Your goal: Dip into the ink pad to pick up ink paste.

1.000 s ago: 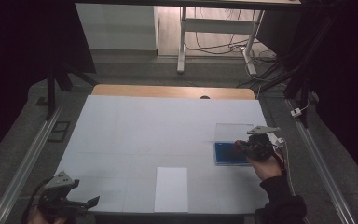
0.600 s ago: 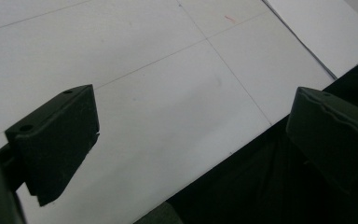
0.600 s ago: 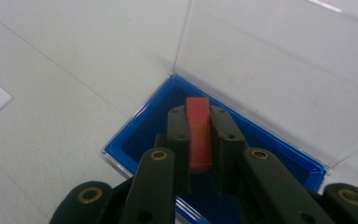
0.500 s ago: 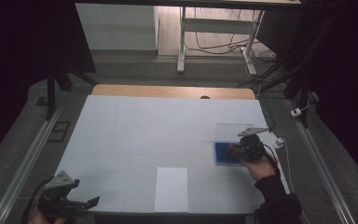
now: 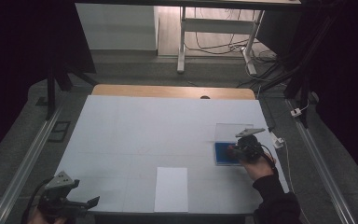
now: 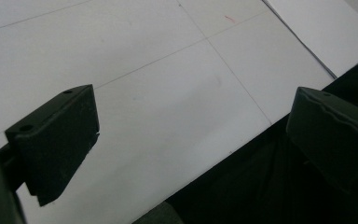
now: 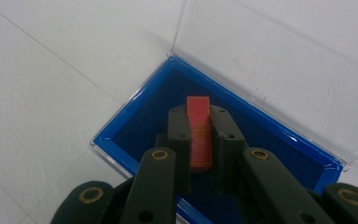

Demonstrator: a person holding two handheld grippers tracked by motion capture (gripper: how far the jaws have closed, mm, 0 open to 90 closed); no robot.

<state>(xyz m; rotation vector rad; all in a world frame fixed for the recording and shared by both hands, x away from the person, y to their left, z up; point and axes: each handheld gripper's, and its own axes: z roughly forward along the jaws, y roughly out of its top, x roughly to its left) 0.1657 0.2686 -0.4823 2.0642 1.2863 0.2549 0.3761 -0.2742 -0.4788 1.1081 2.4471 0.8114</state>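
Red card (image 7: 199, 133) lower end behind gripper (image 7: 200, 135)

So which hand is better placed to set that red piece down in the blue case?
Right. The right gripper is already shut on the red piece directly over the open blue case. The left gripper sits open at the table's near left corner, far away.

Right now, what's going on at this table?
A person works with tongs in each hand. The right tongs are shut on a small red card, held edge-up over the blue-lined tray of a clear box whose lid stands open. The left tongs hang open at the near left corner of the white table, holding nothing. A white paper sheet lies near the front edge.
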